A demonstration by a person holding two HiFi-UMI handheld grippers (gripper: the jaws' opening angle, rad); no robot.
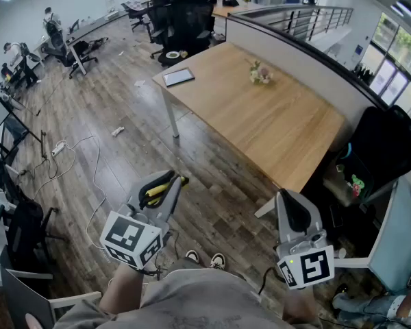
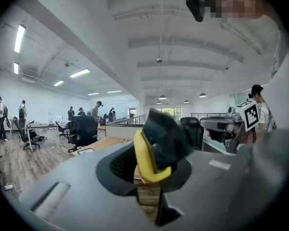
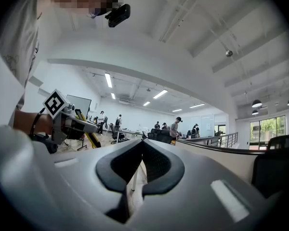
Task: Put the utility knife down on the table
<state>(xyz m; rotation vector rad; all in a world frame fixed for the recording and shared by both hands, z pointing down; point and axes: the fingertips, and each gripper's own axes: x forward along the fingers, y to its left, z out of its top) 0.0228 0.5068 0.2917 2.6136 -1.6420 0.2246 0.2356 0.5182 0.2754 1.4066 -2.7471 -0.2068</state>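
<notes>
The utility knife [image 1: 160, 188], yellow and black, is clamped in my left gripper [image 1: 170, 184], which hangs over the wooden floor short of the table [image 1: 288, 136]. In the left gripper view the knife [image 2: 151, 153] stands up between the shut jaws of the left gripper [image 2: 154, 170]. My right gripper [image 1: 288, 199] is to the right, near the table's front corner, shut with nothing in it. In the right gripper view the pads of the right gripper [image 3: 141, 146] meet at the tips, and the left gripper [image 3: 70, 121] with the knife [image 3: 89, 136] shows at the left.
On the table lie a tablet [image 1: 178, 77] at its far left corner and a small bunch of flowers [image 1: 260, 72]. A black office chair [image 1: 380, 153] stands at the table's right end. A white power strip and cables [image 1: 68, 149] lie on the floor at left. People stand far off.
</notes>
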